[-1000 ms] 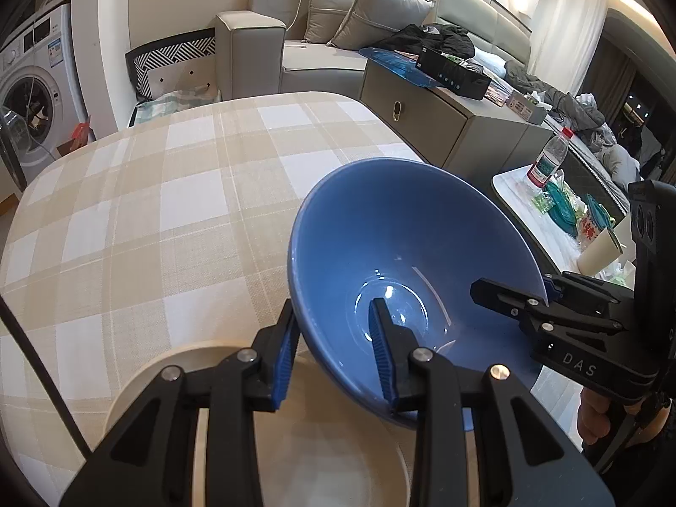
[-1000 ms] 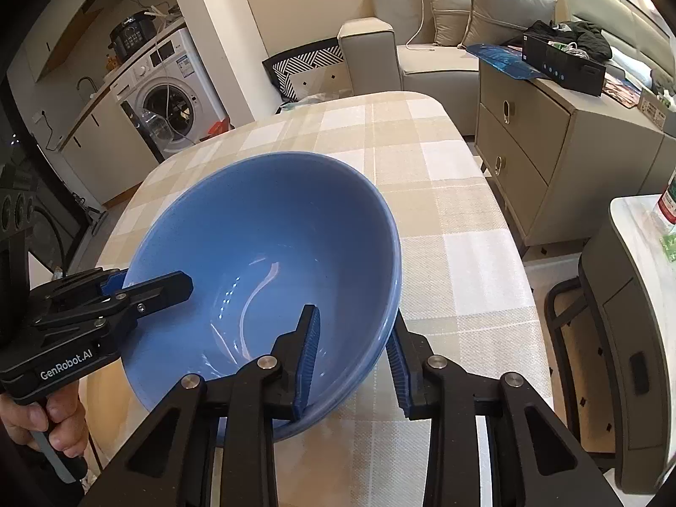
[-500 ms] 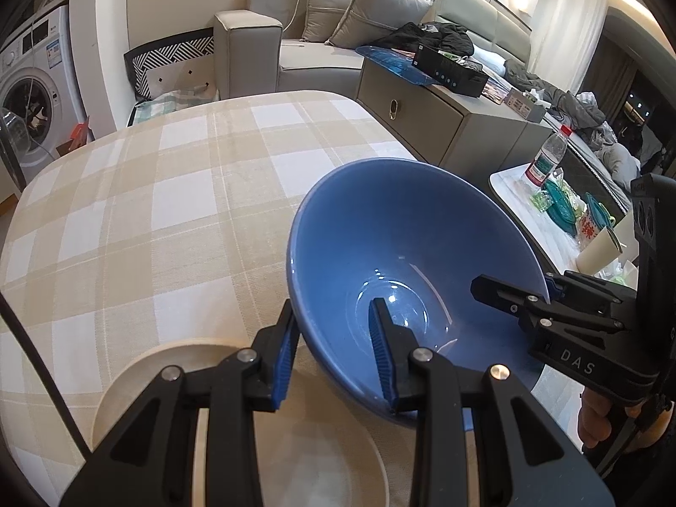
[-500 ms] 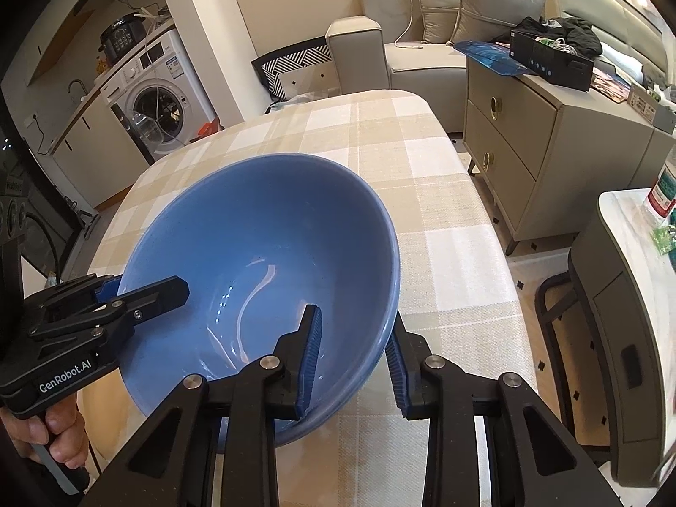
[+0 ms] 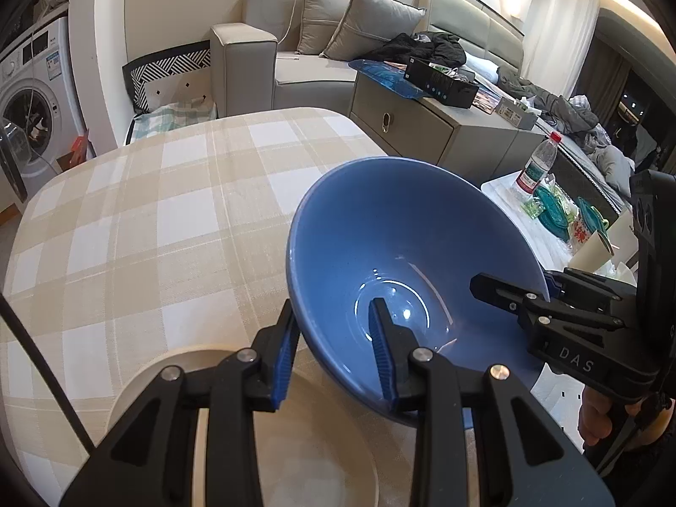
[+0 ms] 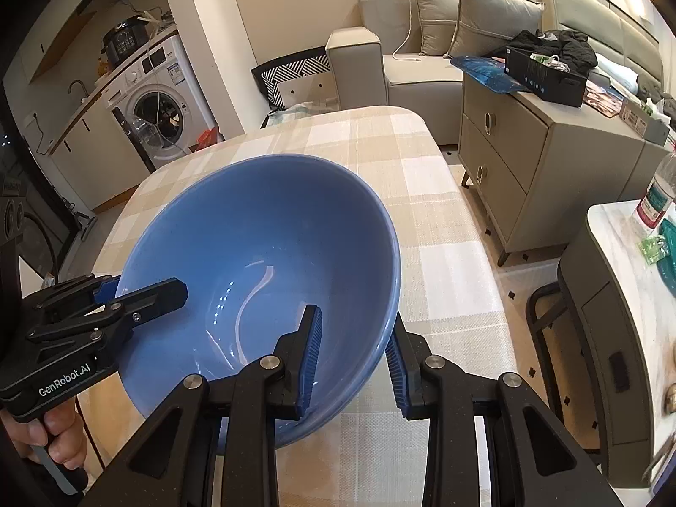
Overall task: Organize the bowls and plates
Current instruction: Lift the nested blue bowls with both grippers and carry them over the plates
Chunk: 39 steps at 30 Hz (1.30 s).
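A big blue bowl [image 5: 405,253] hangs above the checked table, held by both grippers on opposite sides of its rim. My left gripper [image 5: 333,346] is shut on the bowl's left rim, one finger inside and one outside. My right gripper [image 6: 355,355] is shut on the bowl's right rim [image 6: 393,279] the same way. Each gripper shows in the other's view: the right gripper [image 5: 511,291] and the left gripper [image 6: 143,291]. A cream plate [image 5: 321,443] lies on the table below the left gripper, partly under the bowl.
The checked tablecloth [image 5: 148,219] stretches away beyond the bowl. A grey cabinet [image 6: 541,148] stands past the table's right edge, with a sofa [image 6: 422,42] behind. A side table with a bottle [image 5: 536,164] stands at the right. A washing machine [image 6: 156,101] is at the back left.
The bowl, held by both grippers, has shifted slightly away from the cream plate toward the far side; more of the plate shows. Both grips are unchanged.
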Motion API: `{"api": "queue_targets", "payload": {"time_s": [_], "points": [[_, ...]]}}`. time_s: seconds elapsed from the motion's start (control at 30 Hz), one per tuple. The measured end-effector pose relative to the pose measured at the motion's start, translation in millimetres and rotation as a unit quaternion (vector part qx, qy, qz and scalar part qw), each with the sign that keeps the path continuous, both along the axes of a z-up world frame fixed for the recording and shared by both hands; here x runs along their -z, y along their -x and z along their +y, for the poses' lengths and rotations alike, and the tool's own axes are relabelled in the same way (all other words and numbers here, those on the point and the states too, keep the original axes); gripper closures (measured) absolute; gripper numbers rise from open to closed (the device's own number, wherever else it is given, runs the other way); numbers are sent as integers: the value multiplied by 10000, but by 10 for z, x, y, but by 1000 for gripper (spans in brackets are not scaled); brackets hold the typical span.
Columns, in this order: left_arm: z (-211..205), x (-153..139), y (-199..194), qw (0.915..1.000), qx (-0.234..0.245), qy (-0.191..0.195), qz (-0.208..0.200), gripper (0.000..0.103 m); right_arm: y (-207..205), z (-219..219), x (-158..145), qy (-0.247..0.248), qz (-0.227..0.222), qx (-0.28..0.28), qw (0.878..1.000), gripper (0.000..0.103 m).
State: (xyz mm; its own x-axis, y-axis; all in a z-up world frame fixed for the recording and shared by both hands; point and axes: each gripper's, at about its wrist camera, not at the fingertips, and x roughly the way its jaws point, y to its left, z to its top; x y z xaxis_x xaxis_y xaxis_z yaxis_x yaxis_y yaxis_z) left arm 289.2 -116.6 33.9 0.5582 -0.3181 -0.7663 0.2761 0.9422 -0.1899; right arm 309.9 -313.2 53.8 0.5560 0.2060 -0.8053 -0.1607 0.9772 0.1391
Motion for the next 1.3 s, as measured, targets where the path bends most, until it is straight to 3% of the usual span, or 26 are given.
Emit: {"api": "queue_targets", "payload": {"time_s": [0.63,1.3], "points": [[429,-381,318,9990,-345,97,-282,71,196,417,-402,87,-278,-423,9987,73],[957,-430,671,9960,-843,-31,-304,71,356,1009,-418,177,-173,-1002,9947,73]]}}
